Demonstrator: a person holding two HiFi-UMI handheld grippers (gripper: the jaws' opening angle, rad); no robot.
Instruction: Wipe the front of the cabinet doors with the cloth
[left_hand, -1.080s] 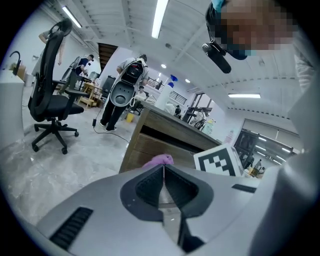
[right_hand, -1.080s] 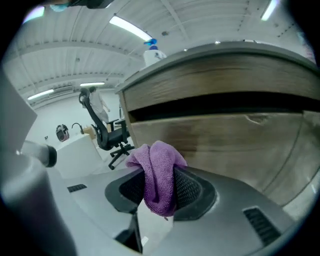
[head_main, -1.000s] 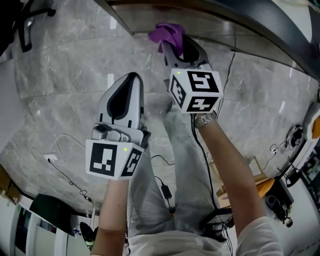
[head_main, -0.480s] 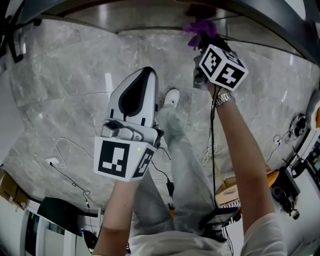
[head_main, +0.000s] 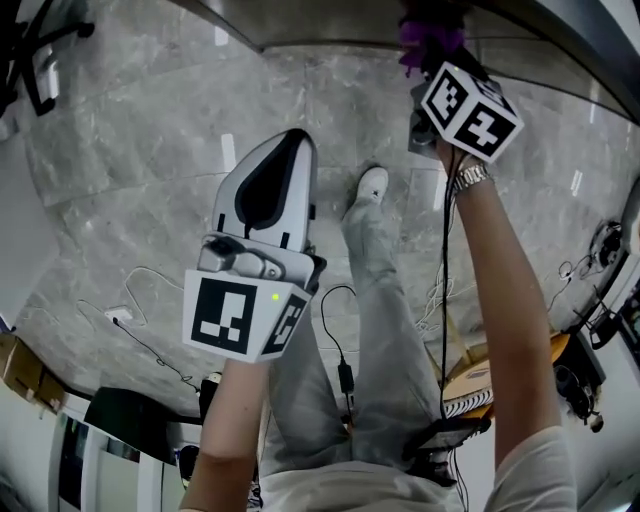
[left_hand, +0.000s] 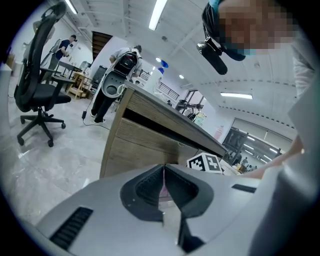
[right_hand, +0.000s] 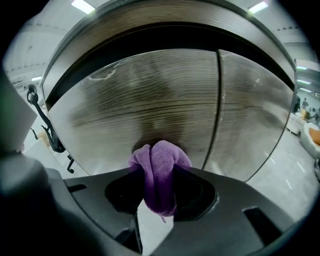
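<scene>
The right gripper is sitting higher and further forward than a second ago, carrying the cloth up off floor level and in against the cabinet. This looks like the approach ending and the wiping about to start. Its jaws are clamping the purple cloth, which is bulging out past the tips. The cloth is facing the wooden door, left of the seam between the two doors and well below the door's top edge. It is very near the wood, but I cannot tell if it is touching. The left gripper is hanging back, jaws pressed together with nothing between them, pointing toward the cabinet's side edge and taking no part.
</scene>
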